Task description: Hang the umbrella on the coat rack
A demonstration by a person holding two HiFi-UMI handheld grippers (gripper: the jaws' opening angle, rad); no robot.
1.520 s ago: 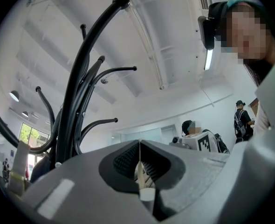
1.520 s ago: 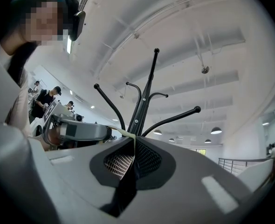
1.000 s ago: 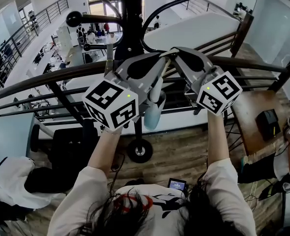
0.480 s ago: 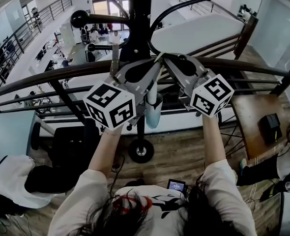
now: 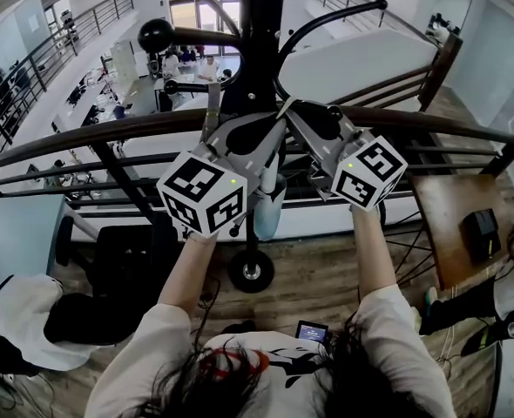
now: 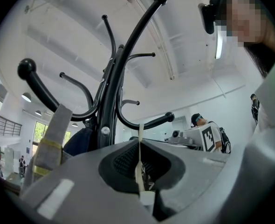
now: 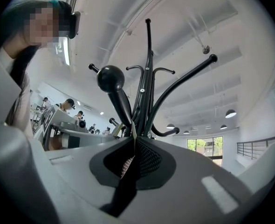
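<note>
While I hold both arms up at the coat rack (image 5: 263, 33), my left gripper (image 5: 276, 133) has its jaws pressed together on the thin cream strap (image 6: 139, 160) of the umbrella (image 5: 270, 205). My right gripper (image 5: 296, 116) pinches that strap too, its tips touching the left's. The pale folded umbrella hangs below both grippers, close to the rack's black pole, beneath a ball-tipped hook (image 5: 157, 35).
</note>
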